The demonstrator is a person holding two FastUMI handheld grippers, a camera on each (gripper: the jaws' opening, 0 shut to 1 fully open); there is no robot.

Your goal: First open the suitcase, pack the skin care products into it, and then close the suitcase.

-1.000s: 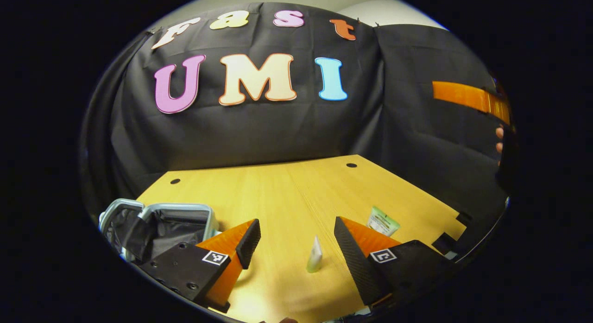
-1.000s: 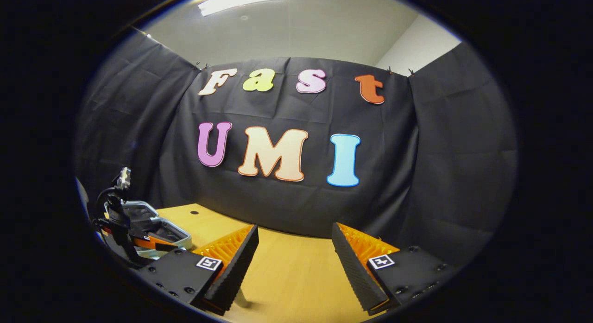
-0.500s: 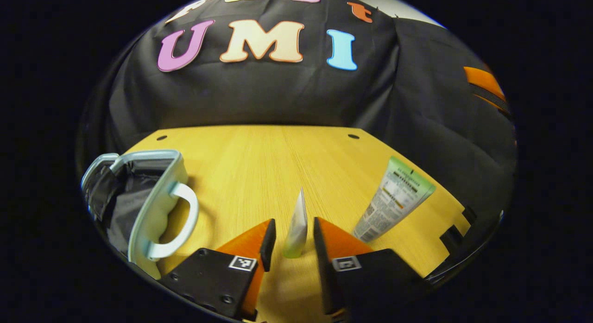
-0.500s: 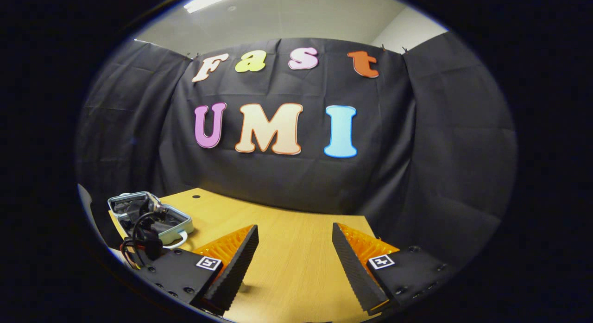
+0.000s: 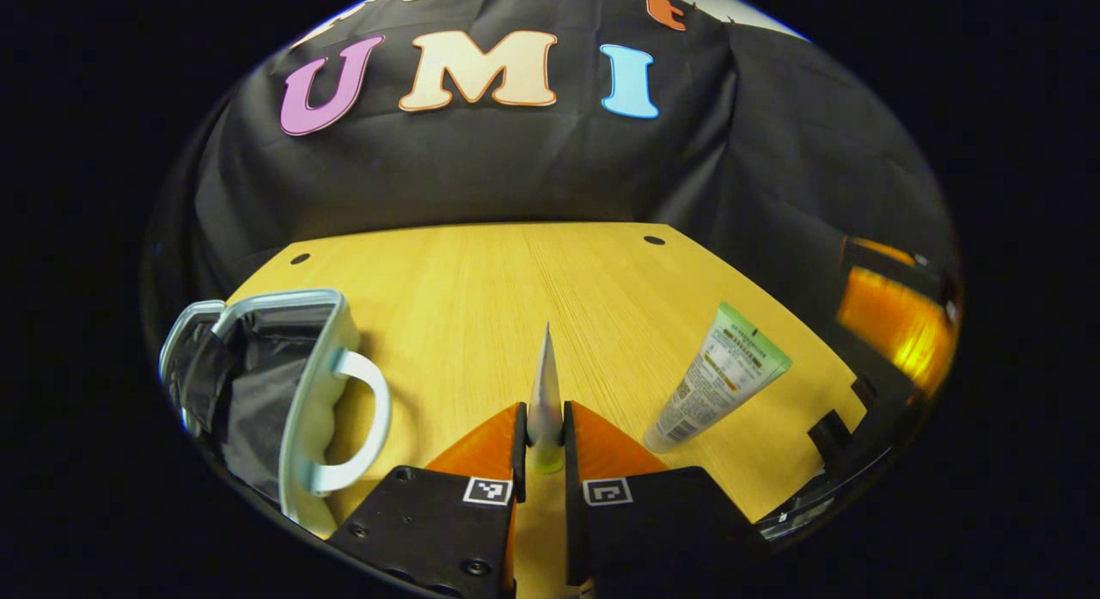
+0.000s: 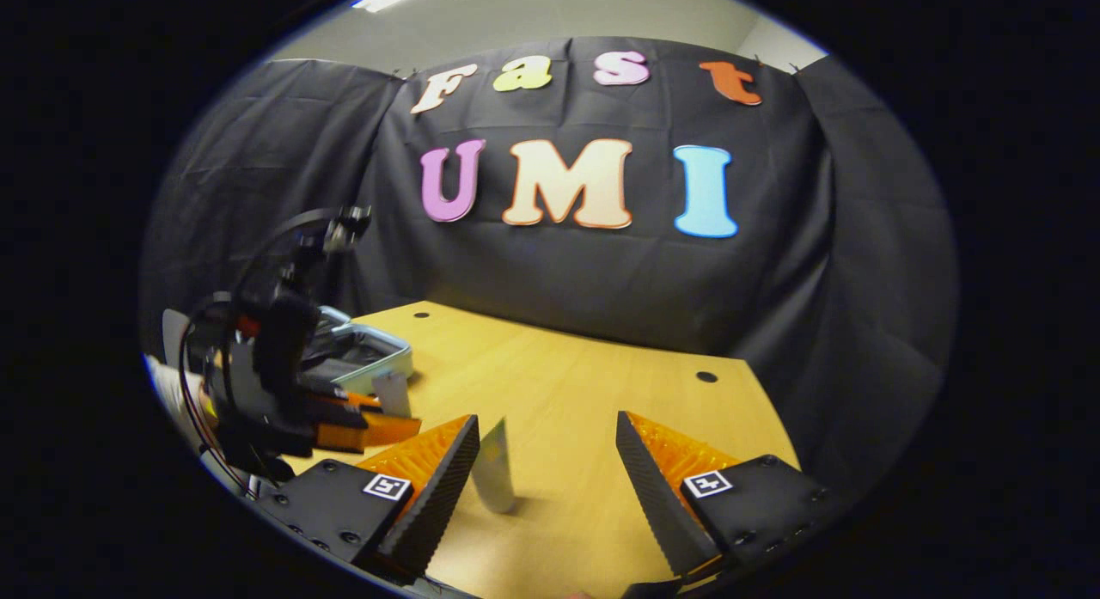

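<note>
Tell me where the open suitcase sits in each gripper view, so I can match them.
Left gripper view: suitcase at lower left, open, handle facing centre.
Right gripper view: mid-left on the table, partly behind the left gripper.
Shared landmark: the small tube pinched in that gripper.

A small pale tube stands upright on its yellowish cap, its flat crimped end pointing up, pinched between the two fingers of the left gripper. A second tube, white with a green crimped end and printed text, stands cap-down and tilted, to the right of that gripper and a little ahead of it; in the right gripper view it sits just ahead of the right gripper, nearer its left finger. The suitcase, pale blue-grey with a dark lining and a looped handle, lies open to the left gripper's left.
</note>
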